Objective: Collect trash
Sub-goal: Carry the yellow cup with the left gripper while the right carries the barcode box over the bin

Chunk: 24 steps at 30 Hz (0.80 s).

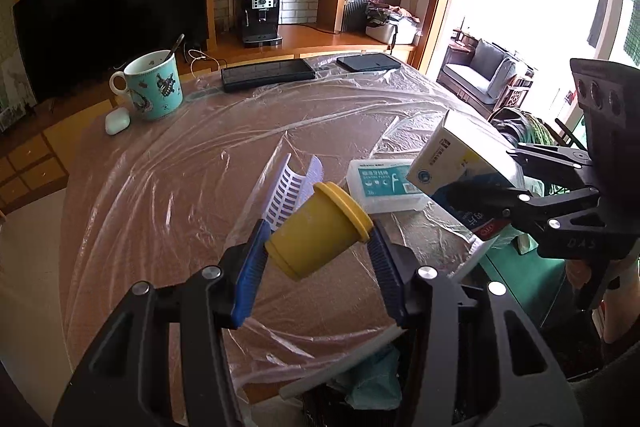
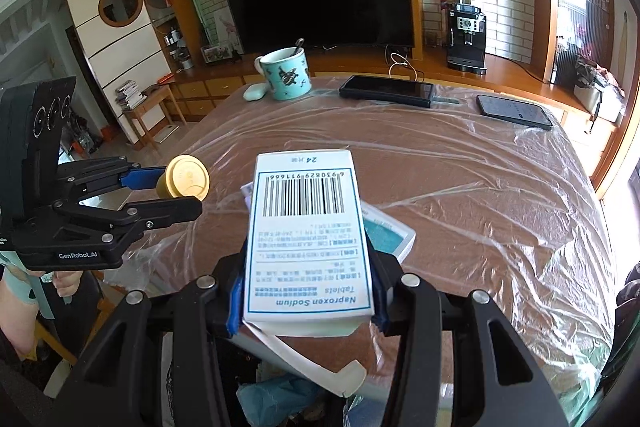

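Crinkled plastic sheet [image 1: 192, 187], round yellow cup [image 1: 318, 231], rectangular box [image 2: 308, 235]

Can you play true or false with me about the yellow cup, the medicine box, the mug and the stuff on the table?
1. The left gripper is holding a yellow cup. True.
2. The right gripper is empty. False: it is shut on a white medicine box with a barcode.
3. The blue-green mug has a spoon standing in it. True.
4. The mug lies tipped on its side. False: it stands upright on the table.
5. The table is covered with clear plastic sheet. True.
6. The dental floss box is held in the air. False: it lies on the table, beyond the yellow cup.
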Available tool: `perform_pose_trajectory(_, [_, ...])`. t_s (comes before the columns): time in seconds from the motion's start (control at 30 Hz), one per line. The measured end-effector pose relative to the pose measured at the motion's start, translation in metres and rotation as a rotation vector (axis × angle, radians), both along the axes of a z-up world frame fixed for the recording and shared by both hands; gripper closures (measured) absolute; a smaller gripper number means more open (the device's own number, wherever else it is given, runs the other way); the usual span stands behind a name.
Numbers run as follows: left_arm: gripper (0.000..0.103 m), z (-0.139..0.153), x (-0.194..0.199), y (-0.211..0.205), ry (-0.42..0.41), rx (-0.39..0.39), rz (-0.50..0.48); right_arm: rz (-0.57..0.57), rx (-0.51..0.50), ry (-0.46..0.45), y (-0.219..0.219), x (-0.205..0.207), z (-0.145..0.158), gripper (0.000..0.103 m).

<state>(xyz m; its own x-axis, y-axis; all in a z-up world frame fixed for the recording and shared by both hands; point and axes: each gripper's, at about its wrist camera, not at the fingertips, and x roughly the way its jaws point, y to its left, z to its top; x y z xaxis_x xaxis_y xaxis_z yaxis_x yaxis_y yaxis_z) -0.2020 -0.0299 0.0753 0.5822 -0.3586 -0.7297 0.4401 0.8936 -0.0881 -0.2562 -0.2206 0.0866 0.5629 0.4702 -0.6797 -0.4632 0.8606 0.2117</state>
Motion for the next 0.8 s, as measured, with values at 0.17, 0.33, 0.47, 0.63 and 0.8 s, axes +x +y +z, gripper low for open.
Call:
perform_pose_trajectory(0.17, [0.052, -0.006, -0.022, 0.001, 0.016, 0.005, -0.001, 0.024, -0.003, 0.018, 0.000, -0.021, -0.006, 0.057])
perform_pose_trajectory(0.33, [0.052, -0.016, -0.041, 0.002, 0.040, 0.011, 0.002, 0.043, -0.022, 0.045, 0.000, -0.043, -0.016, 0.057])
perform_pose_trajectory(0.47, [0.052, -0.023, -0.052, 0.002, 0.056, 0.017, 0.002, 0.056, -0.025, 0.061, 0.000, -0.057, -0.022, 0.057])
perform_pose_trajectory(0.63, [0.052, -0.029, -0.068, 0.000, 0.071, 0.023, -0.008, 0.083, -0.032, 0.083, 0.001, -0.076, -0.030, 0.057])
perform_pose_trajectory(0.8, [0.052, -0.033, -0.081, -0.002, 0.087, 0.029, -0.021, 0.102, -0.037, 0.106, 0.001, -0.087, -0.037, 0.057])
